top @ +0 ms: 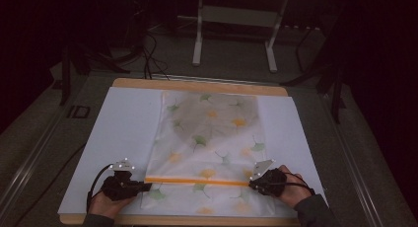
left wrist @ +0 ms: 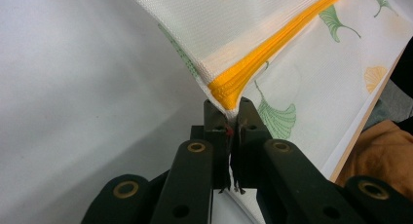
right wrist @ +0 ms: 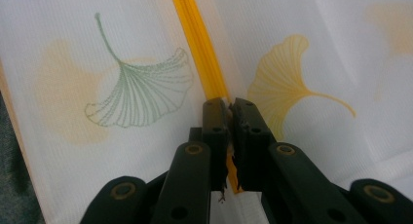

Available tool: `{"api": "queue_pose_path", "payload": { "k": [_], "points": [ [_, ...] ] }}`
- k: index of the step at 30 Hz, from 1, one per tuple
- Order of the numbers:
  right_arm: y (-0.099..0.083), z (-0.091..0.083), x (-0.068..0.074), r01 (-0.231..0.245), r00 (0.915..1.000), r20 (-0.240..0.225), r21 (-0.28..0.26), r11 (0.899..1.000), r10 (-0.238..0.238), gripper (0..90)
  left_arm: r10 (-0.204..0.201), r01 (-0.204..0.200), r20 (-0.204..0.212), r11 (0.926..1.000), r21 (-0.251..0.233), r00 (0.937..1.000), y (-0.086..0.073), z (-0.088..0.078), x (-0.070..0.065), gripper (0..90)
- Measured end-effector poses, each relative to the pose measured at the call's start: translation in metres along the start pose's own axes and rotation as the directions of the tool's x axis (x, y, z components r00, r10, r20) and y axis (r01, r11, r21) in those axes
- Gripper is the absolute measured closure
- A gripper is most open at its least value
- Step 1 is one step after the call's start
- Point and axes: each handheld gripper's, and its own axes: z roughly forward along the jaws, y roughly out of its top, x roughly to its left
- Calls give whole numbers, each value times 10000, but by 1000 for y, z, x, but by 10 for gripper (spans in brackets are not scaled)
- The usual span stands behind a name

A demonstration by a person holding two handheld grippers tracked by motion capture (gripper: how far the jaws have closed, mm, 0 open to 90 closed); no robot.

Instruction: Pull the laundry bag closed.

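Crosswise between the left gripper (top: 146, 186) and right gripper (top: 252, 183) runs the orange zipper (top: 197, 181) of an unlabelled leaf-print pillowcase (top: 212, 133), each gripper clamped on one zipper end, above the counter (top: 123, 84).

Cloth bag (top: 212, 133) on sheet (top: 123, 133), sheet on table (top: 197, 85).

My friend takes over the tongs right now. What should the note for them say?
Left tongs: shut on the orange edge at its left end.
Right tongs: shut on the same edge at its right end.
The leaf-print cloth lies flat on the white sheet, with the orange edge stretched between both tongs near the front.
Done: both ends gripped.
Left: probably folding the cloth.
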Motion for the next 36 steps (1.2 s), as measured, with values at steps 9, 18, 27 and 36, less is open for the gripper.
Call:
{"api": "queue_pose_path", "payload": {
  "k": [9,18,27,36],
  "points": [
    [-3,-2,-1,-27,10000,-12,92,10000,27,848,6,-6,-14,10000,16,10000,0,0,0,867],
    [-15,-8,-4,-251,9997,-6,197,9995,251,848,10,-9,-27,10000,38,10000,0,1,0,867],
    [-21,-14,-5,-201,9998,94,536,9984,196,849,-6,6,19,10000,59,10000,-1,2,-1,866],
    [-30,-19,-7,-352,9994,22,570,9977,352,849,18,-19,83,9999,150,10000,-2,3,-2,867]
  ]
}}
